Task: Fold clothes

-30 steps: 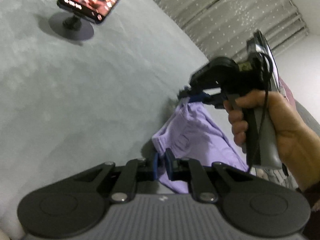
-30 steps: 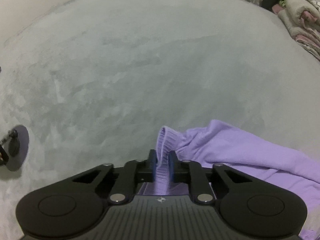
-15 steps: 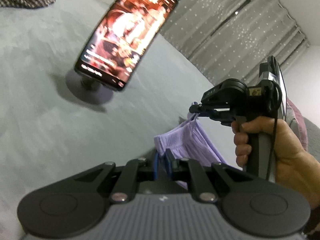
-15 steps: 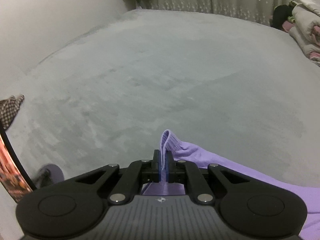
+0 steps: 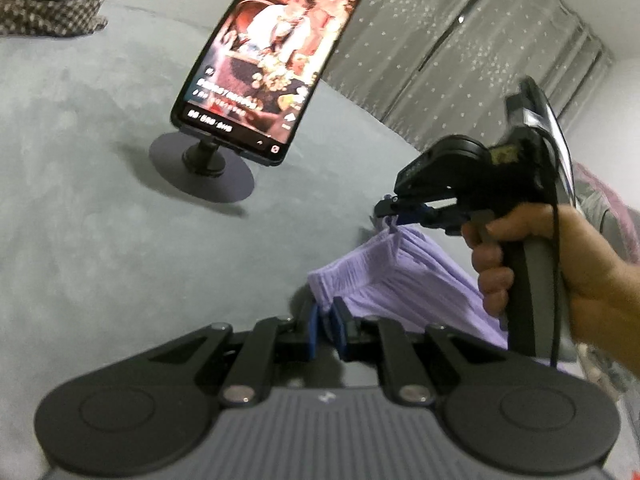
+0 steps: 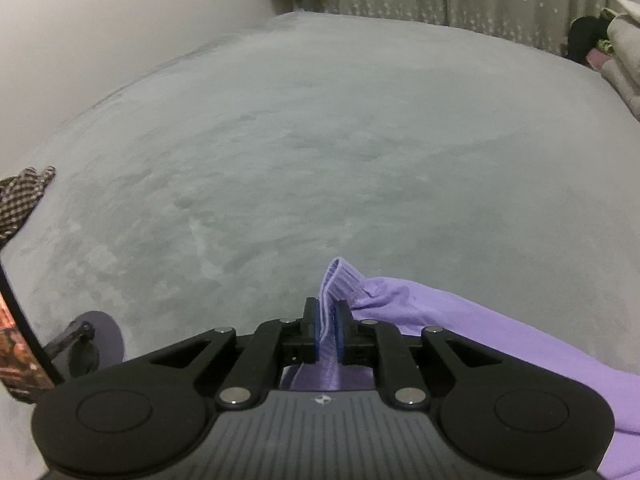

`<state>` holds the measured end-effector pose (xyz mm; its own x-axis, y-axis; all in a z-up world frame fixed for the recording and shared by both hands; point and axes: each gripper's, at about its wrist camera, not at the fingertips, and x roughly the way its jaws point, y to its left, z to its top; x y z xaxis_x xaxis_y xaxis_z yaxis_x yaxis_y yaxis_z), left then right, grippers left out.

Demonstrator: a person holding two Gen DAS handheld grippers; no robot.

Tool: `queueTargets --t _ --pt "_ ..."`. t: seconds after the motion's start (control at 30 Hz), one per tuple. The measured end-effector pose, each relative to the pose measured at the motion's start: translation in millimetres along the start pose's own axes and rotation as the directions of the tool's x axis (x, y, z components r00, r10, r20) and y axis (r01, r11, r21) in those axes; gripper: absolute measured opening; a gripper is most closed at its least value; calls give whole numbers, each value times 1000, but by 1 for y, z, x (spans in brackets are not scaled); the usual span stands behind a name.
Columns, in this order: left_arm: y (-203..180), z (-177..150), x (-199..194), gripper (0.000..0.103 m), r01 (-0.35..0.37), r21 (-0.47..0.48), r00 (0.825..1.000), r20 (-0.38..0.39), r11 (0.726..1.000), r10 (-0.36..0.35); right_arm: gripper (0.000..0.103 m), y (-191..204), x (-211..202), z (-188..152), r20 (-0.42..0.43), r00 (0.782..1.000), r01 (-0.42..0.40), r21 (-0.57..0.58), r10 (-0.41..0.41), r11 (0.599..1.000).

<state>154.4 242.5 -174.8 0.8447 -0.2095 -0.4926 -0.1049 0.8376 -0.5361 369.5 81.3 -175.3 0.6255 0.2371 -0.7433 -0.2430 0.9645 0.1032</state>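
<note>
A grey bed (image 6: 320, 140) is spread under the purple garment (image 6: 460, 320), with a phone on a stand (image 5: 264, 60) propped just beyond and a checked cloth (image 5: 48, 4) at the far edge. The garment's ribbed hem is pinched by the left gripper (image 5: 326, 330). The same hem sits between the pads of the right gripper (image 6: 325, 334), whose jaws are opening.

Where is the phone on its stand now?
In the left wrist view, the phone stands upper centre on the grey bed, left of the purple garment.
</note>
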Motion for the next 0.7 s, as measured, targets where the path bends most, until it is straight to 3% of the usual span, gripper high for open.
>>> queueTargets --t 0.13,0.43,0.7 --pt "16 -7 -13 11 26 -29 1000 9 999 -25 43 -10 -3 -9 2 998 -69 40 69 997" --pt "23 -8 -13 13 39 -42 999 13 998 -38 51 -56 -61 -57 74 991 -119 66 114 991" --pt "17 -6 -19 21 23 -52 1000 2 998 -22 52 -120 -129 -92 173 982 -109 149 82 983"
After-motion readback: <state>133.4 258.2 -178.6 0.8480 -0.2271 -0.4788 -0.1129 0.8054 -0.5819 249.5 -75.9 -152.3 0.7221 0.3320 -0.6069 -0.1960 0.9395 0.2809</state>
